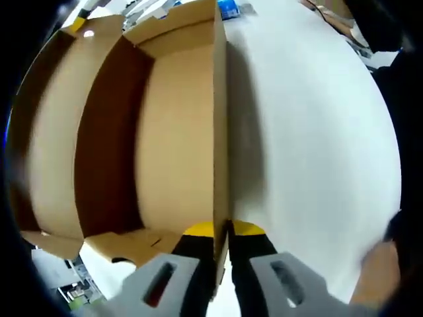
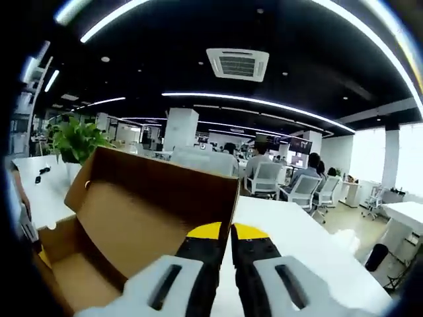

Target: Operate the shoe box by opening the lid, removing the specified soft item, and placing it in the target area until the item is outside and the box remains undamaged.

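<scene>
The brown corrugated cardboard shoe box lies on the white table, filling the left gripper view from nine o'clock to the centre. Its lid is open, and what shows of the inside is bare cardboard; the soft item is nowhere to be seen there, so it may sit in a hidden corner or be out already. I cannot tell which.

The box looks light and stiff but easy to crease or tear at its thin walls and flaps, so it is best held near a folded corner with mild pressure.

The left gripper, at six o'clock, has its yellow-tipped jaws closed on the box's thin upright side wall, one tip on each face.

In the right gripper view the open box stands from eight to eleven o'clock, again showing bare card. The right gripper has its jaws pressed against the raised panel's edge; whether it pinches the card I cannot tell.

Beyond, at twelve o'clock, are white office chairs and a green potted plant.
</scene>
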